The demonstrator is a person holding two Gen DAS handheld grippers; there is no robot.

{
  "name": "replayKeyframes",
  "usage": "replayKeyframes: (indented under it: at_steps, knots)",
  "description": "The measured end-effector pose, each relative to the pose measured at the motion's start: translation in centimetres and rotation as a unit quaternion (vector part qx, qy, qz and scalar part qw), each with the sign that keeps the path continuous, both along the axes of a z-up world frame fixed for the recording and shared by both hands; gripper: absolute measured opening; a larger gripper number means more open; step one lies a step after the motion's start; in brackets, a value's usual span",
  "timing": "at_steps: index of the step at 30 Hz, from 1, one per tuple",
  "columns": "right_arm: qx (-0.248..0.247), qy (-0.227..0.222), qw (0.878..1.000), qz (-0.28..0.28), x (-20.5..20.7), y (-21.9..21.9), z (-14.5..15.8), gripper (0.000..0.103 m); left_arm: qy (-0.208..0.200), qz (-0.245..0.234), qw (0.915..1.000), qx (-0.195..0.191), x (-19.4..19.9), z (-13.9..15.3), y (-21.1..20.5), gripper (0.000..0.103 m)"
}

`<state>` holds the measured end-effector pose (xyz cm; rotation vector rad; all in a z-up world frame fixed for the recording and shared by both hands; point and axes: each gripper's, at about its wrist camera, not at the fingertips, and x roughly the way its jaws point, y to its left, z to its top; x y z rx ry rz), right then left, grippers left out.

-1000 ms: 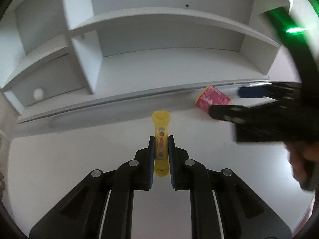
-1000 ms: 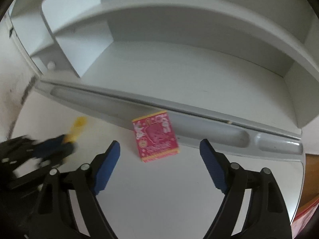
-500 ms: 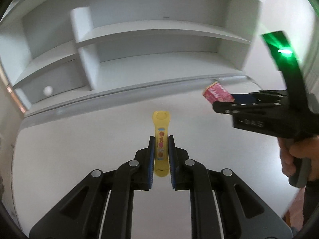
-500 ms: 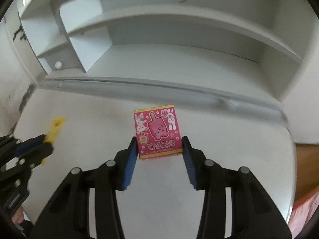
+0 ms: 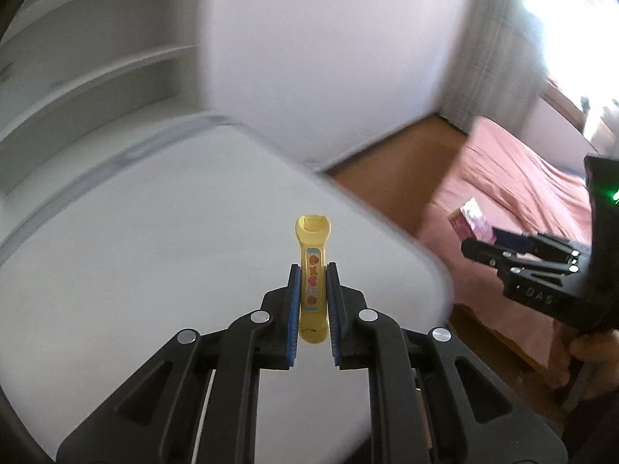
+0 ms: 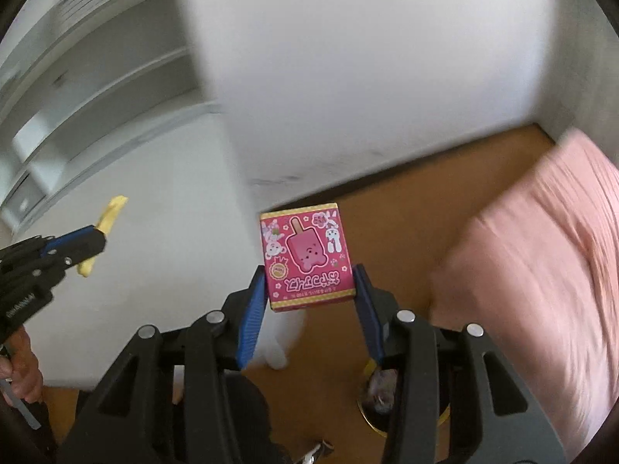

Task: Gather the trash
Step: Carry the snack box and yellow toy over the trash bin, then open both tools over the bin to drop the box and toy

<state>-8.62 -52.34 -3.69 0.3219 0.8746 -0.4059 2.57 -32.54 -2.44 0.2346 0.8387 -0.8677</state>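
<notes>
White desk [image 5: 154,232], pink bed [image 6: 541,270] – left gripper [image 5: 313,301] clamping yellow wrapper [image 5: 312,270], right gripper [image 6: 309,294] angled down, clamping pink box [image 6: 305,257]

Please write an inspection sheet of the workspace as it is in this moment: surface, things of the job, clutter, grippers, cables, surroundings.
Surface: white desk, bare where visible.
Job's things: yellow wrapper and pink ice-cream box, both held in the air.
Clutter: round container on the floor below the right gripper, contents unclear.
Grippers: left gripper shut on the yellow wrapper; right gripper shut on the pink ice-cream box.
Cables: nothing seen.
Surroundings: white shelves, white wall, wooden floor, pink bed; views blurred.
</notes>
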Motion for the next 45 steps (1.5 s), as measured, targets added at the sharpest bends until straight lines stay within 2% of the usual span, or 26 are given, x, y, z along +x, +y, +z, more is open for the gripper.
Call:
replayKeyframes:
  at_steps: [5, 10, 18, 25, 30, 35, 37, 38, 45]
  knots:
    - [0.039, 0.018, 0.992, -0.12, -8.9, -6.6, -4.5, 0.044, 0.009, -0.085, 0.9963, 0.01, -5.4, -1.6, -7.4, 0.012]
    - [0.075, 0.054, 0.98, -0.174, -13.8, -9.8, -9.6, 0.044, 0.02, -0.151, 0.9881, 0.021, -9.9, -4.2, -12.7, 0.012]
    - [0.133, 0.114, 0.966, -0.191, -16.7, -13.2, -17.6, 0.044, 0.059, -0.203, 0.9756, 0.059, -13.6, -11.7, -18.7, 0.012]
    - [0.163, 0.149, 0.959, -0.179, -16.9, -14.6, -23.2, 0.044, 0.083, -0.211, 0.9691, 0.097, -14.5, -18.3, -22.0, 0.012]
    - [0.18, 0.157, 0.954, -0.178, -17.2, -15.0, -25.3, 0.044, 0.101, -0.207, 0.9661, 0.117, -14.6, -21.2, -22.6, 0.012]
    - [0.194, 0.152, 0.952, -0.178, -16.9, -15.1, -25.7, 0.044, 0.102, -0.202, 0.9666, 0.12, -14.6, -21.5, -22.5, 0.012]
    - [0.199, 0.15, 0.952, -0.176, -16.8, -15.1, -26.0, 0.055, 0.107, -0.199, 0.9665, 0.122, -14.4, -21.8, -22.6, 0.012]
    - [0.199, 0.149, 0.953, -0.175, -16.8, -15.2, -26.0, 0.066, 0.108, -0.197, 0.9667, 0.122, -14.3, -22.0, -22.7, 0.012]
    - [0.197, 0.133, 0.951, -0.196, -17.2, -15.7, -24.9, 0.068, 0.118, -0.188, 0.9676, 0.119, -13.5, -22.0, -23.0, 0.012]
